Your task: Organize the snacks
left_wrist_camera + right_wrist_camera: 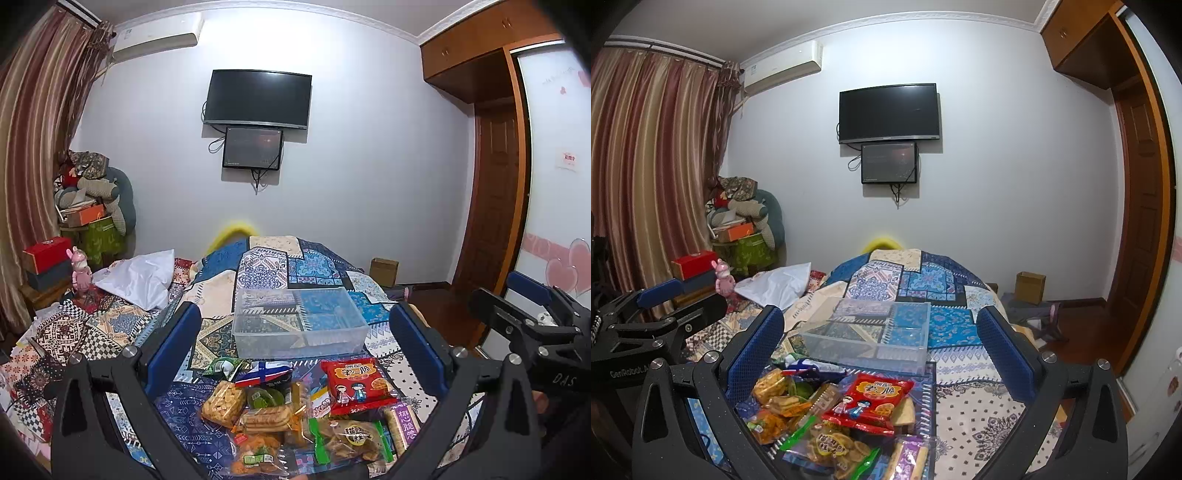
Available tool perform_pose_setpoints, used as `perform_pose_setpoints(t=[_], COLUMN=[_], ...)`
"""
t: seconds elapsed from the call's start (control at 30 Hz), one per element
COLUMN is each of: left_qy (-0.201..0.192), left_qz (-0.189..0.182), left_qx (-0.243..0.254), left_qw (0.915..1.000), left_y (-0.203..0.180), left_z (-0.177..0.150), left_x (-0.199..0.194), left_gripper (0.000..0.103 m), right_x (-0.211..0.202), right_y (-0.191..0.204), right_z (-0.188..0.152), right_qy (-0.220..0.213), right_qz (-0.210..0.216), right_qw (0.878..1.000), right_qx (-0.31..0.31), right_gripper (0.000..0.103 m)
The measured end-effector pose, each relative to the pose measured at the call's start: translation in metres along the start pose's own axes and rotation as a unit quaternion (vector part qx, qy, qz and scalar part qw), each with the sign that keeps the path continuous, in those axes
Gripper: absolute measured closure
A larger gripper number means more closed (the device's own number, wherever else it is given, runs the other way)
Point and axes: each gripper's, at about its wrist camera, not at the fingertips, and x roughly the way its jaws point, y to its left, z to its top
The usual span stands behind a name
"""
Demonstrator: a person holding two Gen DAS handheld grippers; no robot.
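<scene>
Several snack packets lie in a pile on the patterned bedspread. A red packet [356, 384] [871, 400] lies on top, a green-edged chip packet [351, 439] [831, 448] is nearest me. A clear empty plastic bin [299, 325] [871, 338] sits just beyond the pile. My left gripper [295, 343] is open and empty, above the pile. My right gripper [879, 347] is open and empty too, above the pile's right side. Each gripper shows at the edge of the other's view: the right [532, 317], the left [653, 314].
The bed [110, 332] [979, 406] is covered in patchwork cloth, with a white pillow [140, 280] at the left. Boxes and a pink toy [724, 282] stand at the left by the curtain. A wardrobe [491, 184] and wooden floor lie to the right.
</scene>
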Motion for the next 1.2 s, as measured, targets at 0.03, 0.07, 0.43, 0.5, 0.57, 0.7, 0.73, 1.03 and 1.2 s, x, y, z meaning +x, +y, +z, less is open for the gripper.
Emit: perform_pose_setpoints(t=[0.03, 0.07, 0.43, 0.5, 0.57, 0.7, 0.73, 1.03, 1.2], left_qy=[0.0, -0.001, 0.001, 0.001, 0.001, 0.001, 0.001, 0.003, 0.0], left_qz=[0.001, 0.001, 0.001, 0.001, 0.002, 0.002, 0.001, 0.003, 0.005], left_qx=[0.001, 0.002, 0.005, 0.005, 0.004, 0.004, 0.004, 0.002, 0.004], left_qw=[1.0, 1.0, 1.0, 1.0, 1.0, 1.0, 1.0, 1.0, 1.0], left_y=[-0.0007, -0.0014, -0.0036, -0.0041, -0.0041, -0.0039, -0.004, -0.0029, -0.002], left_z=[0.0, 0.0003, -0.0003, -0.0001, -0.0001, -0.0002, -0.0003, -0.0009, 0.0001], left_x=[0.0, -0.0002, 0.0022, 0.0021, 0.0021, 0.0016, 0.0018, 0.0028, 0.0013], left_gripper=[0.0, 0.0, 0.0, 0.0, 0.0, 0.0, 0.0, 0.0, 0.0], right_x=[0.0001, -0.0006, -0.0013, -0.0011, -0.0008, -0.001, -0.0009, -0.0002, 0.0004], right_y=[-0.0002, -0.0004, -0.0033, -0.0027, -0.0033, -0.0026, -0.003, -0.0027, -0.0041], right_z=[-0.0002, 0.0007, 0.0031, 0.0037, 0.0028, 0.0035, 0.0029, 0.0006, 0.0007], right_qy=[-0.001, -0.001, 0.001, 0.001, 0.001, 0.0, 0.0, 0.003, 0.005], right_qz=[-0.001, -0.001, 0.0, 0.001, 0.001, 0.003, 0.002, 0.001, -0.001], right_qw=[1.0, 1.0, 1.0, 1.0, 1.0, 1.0, 1.0, 1.0, 1.0], right_qx=[0.0, -0.001, 0.005, 0.004, 0.004, 0.003, 0.004, 0.004, 0.006], right_gripper=[0.0, 0.0, 0.0, 0.0, 0.0, 0.0, 0.0, 0.0, 0.0])
